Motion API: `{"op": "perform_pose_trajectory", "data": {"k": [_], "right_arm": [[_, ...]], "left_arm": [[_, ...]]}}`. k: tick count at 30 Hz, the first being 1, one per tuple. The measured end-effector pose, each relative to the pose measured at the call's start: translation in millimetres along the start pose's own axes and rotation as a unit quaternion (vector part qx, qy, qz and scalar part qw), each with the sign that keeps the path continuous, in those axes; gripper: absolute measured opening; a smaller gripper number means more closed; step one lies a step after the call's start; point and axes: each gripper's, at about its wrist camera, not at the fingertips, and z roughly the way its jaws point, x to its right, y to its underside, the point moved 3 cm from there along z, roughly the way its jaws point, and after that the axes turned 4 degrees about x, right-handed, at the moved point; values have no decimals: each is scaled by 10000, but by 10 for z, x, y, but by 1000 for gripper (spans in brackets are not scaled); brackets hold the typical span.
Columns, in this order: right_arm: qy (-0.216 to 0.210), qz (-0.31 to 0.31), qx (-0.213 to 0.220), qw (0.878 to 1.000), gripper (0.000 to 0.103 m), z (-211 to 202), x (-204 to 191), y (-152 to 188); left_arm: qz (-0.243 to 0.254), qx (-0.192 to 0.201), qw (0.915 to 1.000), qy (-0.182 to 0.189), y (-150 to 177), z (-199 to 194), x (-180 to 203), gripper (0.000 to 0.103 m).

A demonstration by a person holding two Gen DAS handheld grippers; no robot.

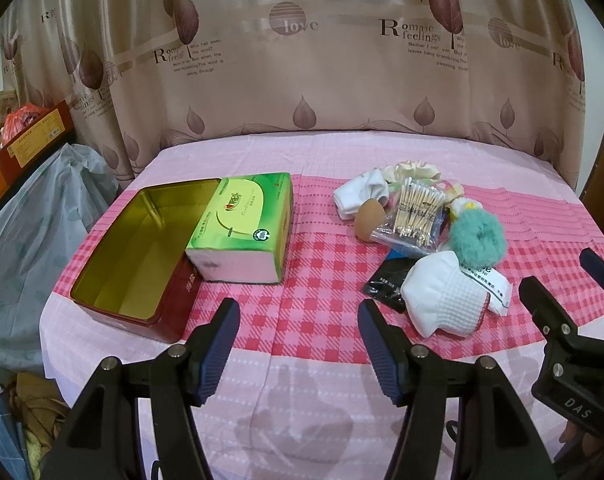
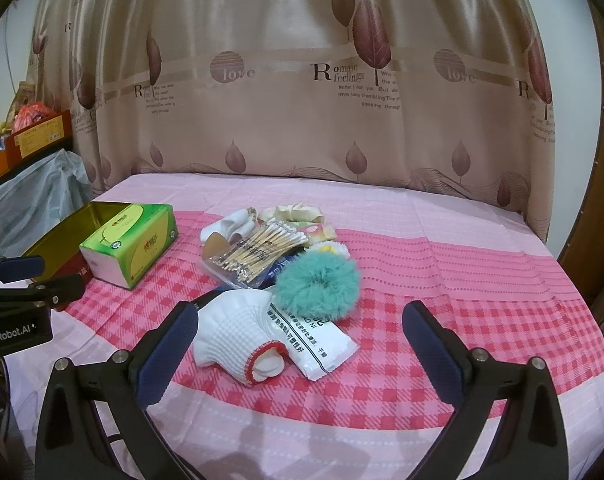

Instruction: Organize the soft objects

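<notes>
Though the tin box at the left stands open, nothing lies inside it yet; the green tissue pack leans with one end over its rim and the rest on the pink checked cloth of the worktop. So the sorting looks barely begun. The left gripper hovers wide and empty over bare cloth between the box and the pile. Further right, every soft thing waits in one heap: a white sock nearest, lying partly on a white sachet, the teal fluffy scrunchie just behind, then a bag of cotton swabs, a brown makeup sponge, another white sock and a cream scrunchie at the back. The right gripper is wide and empty, its jaws either side of the near sock. There is open cloth around the heap and toward the front edge; a curtain closes the far side.
</notes>
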Motion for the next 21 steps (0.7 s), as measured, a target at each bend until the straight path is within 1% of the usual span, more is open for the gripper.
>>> {"op": "perform_pose_trajectory", "data": {"k": [17, 21], "right_arm": [[-30, -30, -31, 10000, 98, 12, -24, 28], [-45, -28, -47, 10000, 95, 13, -32, 32]], "left_arm": [[0, -37, 10000, 0, 45, 17, -19, 63], [7, -47, 10000, 4, 44, 17, -18, 63]]}}
